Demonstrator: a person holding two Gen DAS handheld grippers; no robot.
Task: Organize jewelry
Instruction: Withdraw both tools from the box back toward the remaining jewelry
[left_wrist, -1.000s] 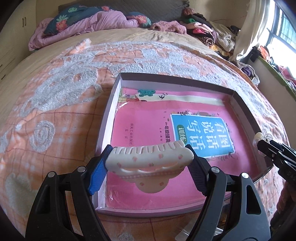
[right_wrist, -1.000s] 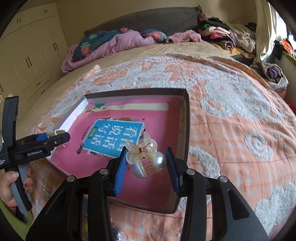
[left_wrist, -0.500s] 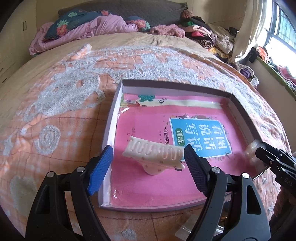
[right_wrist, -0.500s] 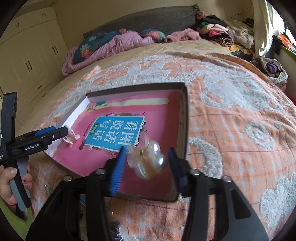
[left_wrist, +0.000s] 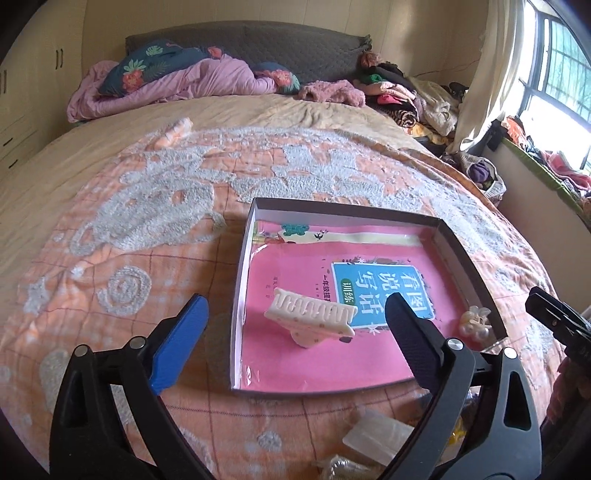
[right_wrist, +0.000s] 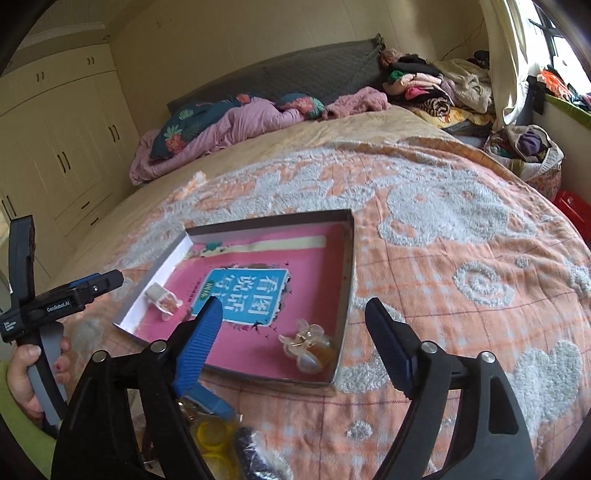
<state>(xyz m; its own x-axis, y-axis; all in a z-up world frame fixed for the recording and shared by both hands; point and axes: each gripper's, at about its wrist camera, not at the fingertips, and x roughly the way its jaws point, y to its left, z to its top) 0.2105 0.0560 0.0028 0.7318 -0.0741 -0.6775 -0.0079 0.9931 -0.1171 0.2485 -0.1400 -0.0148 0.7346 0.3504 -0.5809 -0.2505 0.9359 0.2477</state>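
Observation:
A shallow box with a pink booklet as its floor lies on the bed. A cream claw hair clip with pink dots rests in the box's near-left part. My left gripper hovers above and short of it, jaws opening wide, nothing between them. A clear pearly hair clip lies in the box's near-right corner, and shows as well in the left wrist view. My right gripper is drawn back from it, jaws opening, nothing pressed. The cream clip appears at the box's left wall.
An orange and white patterned blanket covers the bed. Plastic packets, yellow rings and a dark hair tie lie at the near edge. Pillows and piled clothes sit at the far end. A hand holds the left gripper.
Both grippers let go of their hair clips, which now lie in the box. Both jaws widened, and both grippers rose and pulled back from the box.

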